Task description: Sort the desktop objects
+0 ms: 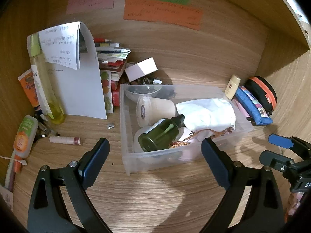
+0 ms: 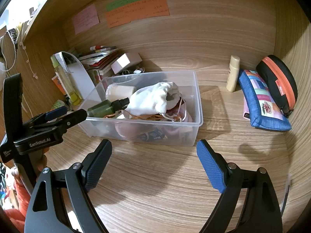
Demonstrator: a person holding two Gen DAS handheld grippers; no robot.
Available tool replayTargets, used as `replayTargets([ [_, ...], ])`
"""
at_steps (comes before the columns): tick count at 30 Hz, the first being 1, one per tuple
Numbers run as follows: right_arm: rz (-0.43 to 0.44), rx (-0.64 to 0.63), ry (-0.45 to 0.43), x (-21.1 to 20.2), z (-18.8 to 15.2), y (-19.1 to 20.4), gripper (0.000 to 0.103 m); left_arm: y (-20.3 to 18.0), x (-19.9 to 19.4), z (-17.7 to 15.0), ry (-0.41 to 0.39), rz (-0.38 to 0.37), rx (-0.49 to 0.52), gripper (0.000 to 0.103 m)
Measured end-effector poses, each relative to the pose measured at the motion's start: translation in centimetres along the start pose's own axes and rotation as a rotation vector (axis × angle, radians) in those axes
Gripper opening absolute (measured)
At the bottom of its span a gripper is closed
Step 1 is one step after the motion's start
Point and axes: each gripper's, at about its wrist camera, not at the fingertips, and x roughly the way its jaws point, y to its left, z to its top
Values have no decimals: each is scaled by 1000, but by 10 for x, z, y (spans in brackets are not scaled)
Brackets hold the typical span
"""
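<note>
Clear plastic bin (image 1: 124, 120) on desk, just ahead of left gripper (image 1: 155, 147) and right gripper (image 2: 154, 149), both spread wide, empty

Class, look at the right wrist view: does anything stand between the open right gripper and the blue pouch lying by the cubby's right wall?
Nothing visible does. The right gripper hangs with its jaws apart and empty over bare desk; the blue pouch lies beyond it, while the clear bin sits off to the left.

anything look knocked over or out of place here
Yes: in the clear bin, the green bottle and the cream jar lie on their sides. A pink tube lies loose on the desk.
</note>
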Motion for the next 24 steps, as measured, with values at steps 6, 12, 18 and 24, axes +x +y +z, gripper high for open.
replayTargets([
  [6, 5, 0, 4, 0, -2, 4, 87, -5, -3, 1, 11, -8, 18, 96],
  [12, 7, 7, 6, -1, -2, 5, 87, -5, -3, 3, 10, -6, 6, 96],
  [18, 6, 10, 7, -1, -2, 4, 87, -9, -4, 4, 15, -2, 20, 96],
  [24, 10, 8, 8, -2, -3, 6, 87, -9, -5, 3, 15, -9, 19, 96],
])
